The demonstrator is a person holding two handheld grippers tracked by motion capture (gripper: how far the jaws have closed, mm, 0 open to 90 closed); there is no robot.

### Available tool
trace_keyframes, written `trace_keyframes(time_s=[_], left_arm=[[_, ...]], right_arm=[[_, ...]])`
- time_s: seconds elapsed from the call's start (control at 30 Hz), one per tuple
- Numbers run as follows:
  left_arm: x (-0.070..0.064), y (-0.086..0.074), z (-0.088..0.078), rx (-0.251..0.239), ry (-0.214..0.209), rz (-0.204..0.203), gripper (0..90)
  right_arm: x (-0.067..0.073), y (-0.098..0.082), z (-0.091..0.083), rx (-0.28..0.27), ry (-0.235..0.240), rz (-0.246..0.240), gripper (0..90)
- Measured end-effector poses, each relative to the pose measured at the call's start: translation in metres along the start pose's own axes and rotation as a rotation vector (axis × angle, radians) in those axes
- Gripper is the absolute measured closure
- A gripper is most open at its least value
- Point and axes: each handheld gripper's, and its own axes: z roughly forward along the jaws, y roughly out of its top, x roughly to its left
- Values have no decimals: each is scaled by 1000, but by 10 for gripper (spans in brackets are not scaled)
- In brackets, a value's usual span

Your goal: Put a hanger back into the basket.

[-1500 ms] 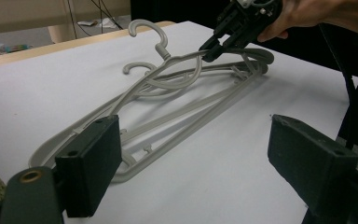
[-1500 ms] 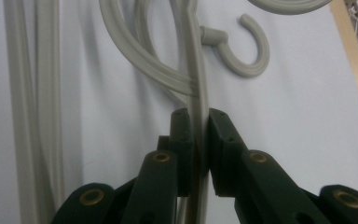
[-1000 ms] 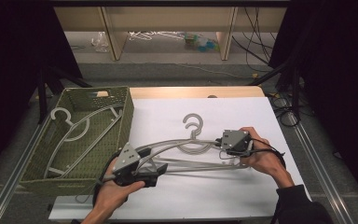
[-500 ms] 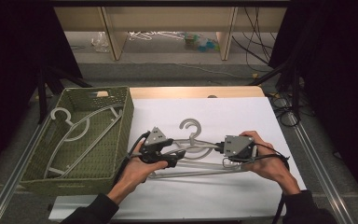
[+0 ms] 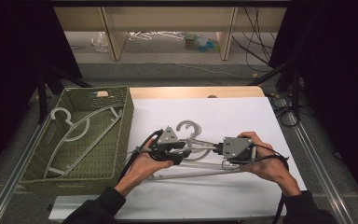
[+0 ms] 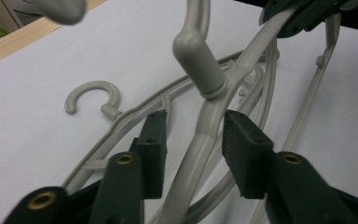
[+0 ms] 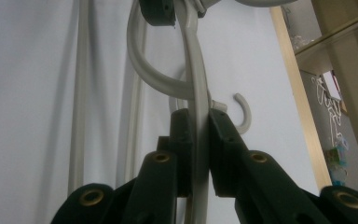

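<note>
Two grey plastic hangers lie stacked on the white sheet. My right gripper is shut on one arm of the upper hanger, its pads pressed on the bar from both sides. My left gripper straddles the same hanger's other arm just below the neck. Its jaws have just been closing, and a gap still shows beside the bar. The lower hanger's hook rests flat on the sheet. In the high view both grippers face each other beneath a hook.
A green woven basket stands left of the sheet with a grey hanger inside. The table's wooden edge runs behind the sheet. Cables hang off the right side.
My left gripper has moved right from beside the basket to the hanger's middle, and its jaws have narrowed around the arm. The right gripper has stayed put, still gripping.
</note>
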Motion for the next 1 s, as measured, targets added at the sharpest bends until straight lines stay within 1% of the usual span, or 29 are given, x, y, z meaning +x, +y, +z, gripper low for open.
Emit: trace_keyframes(time_s=[0.03,0.07,0.1,0.13,0.17,0.2,0.23,0.27,0.3,0.33,0.37,0.4,0.43,0.47,0.5,0.53,0.57,0.6,0.63,0.67,0.7,0.73,0.77,0.8,0.83,0.87,0.93,0.97,1.0], left_arm=[[0,1,1,-1,1,15,672],[-1,1,2,7,-2,18,688],[-1,2,1,17,0,47,702],[0,3,0,33,-6,73,717],[-1,4,-1,32,-11,83,725],[-2,5,-3,34,-20,90,733],[-4,5,-3,26,-17,81,741],[-5,6,-6,44,-21,94,748],[-7,7,-8,59,-26,92,761],[-7,7,-8,59,-26,92,768],[-8,7,-8,70,-39,80,768],[-10,7,-9,70,-55,59,787],[-10,7,-9,70,-55,59,792],[-11,7,-11,71,-58,45,792],[-12,8,-12,67,-64,34,799],[-13,8,-13,63,-70,19,803],[-13,8,-14,65,-66,10,803],[-13,8,-16,66,-63,8,804],[-11,8,-18,84,-65,20,803],[-10,7,-20,74,-69,-2,802],[-8,5,-24,74,-56,-24,804],[-8,5,-24,74,-56,-24,803],[-6,4,-29,75,-65,-59,803],[-4,4,-32,77,-63,-72,802],[-3,4,-36,77,-52,-87,803],[-2,4,-39,75,-46,-93,803],[1,4,-48,65,-33,-104,802],[3,5,-54,67,-24,-101,802],[4,5,-58,55,-23,-109,802]], right_arm=[[-1,0,0,-5,-5,-13,813],[-1,0,0,-7,-3,-11,813],[1,1,0,-8,3,4,813],[0,0,1,-9,-7,-11,813],[0,0,0,-8,-5,-1,812],[0,-1,0,-14,-2,-5,809],[0,-1,0,-11,-5,-3,804],[0,-1,0,-9,-6,2,798],[-2,-1,2,-12,-11,8,778],[-2,-1,2,-12,-11,8,778],[0,-1,3,-21,-14,36,766],[-2,0,3,-16,-9,30,731],[-2,0,3,-16,-9,30,731],[-1,0,4,-23,-6,53,711],[-2,0,4,-20,-10,48,691],[0,0,4,-18,-13,74,669],[0,1,3,-17,-2,88,644],[-1,1,3,-25,-13,91,617],[0,1,1,-29,-15,143,592],[-1,0,-1,-44,-35,163,562],[-1,-1,-7,-56,-49,247,503],[-1,-1,-7,-56,-49,247,503],[-1,-1,-10,-66,-55,263,486],[0,-2,-14,-92,-70,307,479],[0,-3,-17,-110,-86,337,474],[0,-5,-19,-121,-100,372,460],[2,-6,-23,-134,-117,423,430],[4,-6,-25,-149,-125,446,414],[6,-6,-27,-167,-130,470,403]])
